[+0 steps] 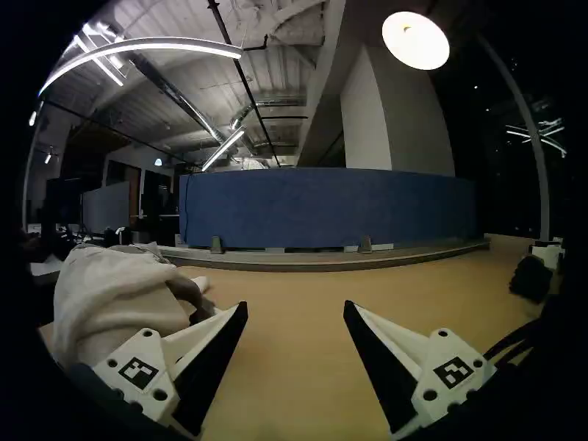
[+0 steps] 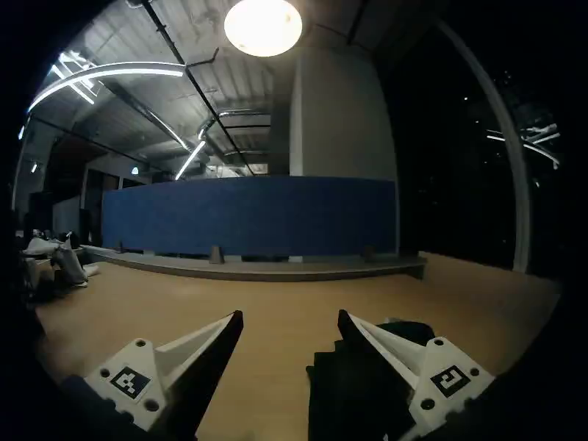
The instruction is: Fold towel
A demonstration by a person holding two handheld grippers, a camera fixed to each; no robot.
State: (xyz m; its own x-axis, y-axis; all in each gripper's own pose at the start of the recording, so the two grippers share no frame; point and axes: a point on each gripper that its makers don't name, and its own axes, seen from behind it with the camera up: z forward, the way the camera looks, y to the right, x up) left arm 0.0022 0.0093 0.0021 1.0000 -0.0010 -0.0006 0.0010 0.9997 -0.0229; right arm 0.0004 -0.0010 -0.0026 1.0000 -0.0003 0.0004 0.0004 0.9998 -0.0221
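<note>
Wide gap between the spread fingers of the left gripper (image 1: 294, 309). Bare table (image 1: 294, 287) straight ahead, free up to a low ledge (image 1: 323, 257) and the blue divider (image 1: 323, 209) walling off the far edge. Leftward way blocked by a pale cloth heap (image 1: 110, 301), just beside the left-hand finger. Far right, near the table edge, a black lump (image 1: 529, 275), well apart from the fingers.

In the right gripper view, an equally wide gap on the right gripper (image 2: 289, 314). Open wood ahead and to the left. Black cloth (image 2: 353, 382) under the right-hand finger, reaching partly into the gap. Small clutter (image 2: 55, 264) at the far left, well apart.
</note>
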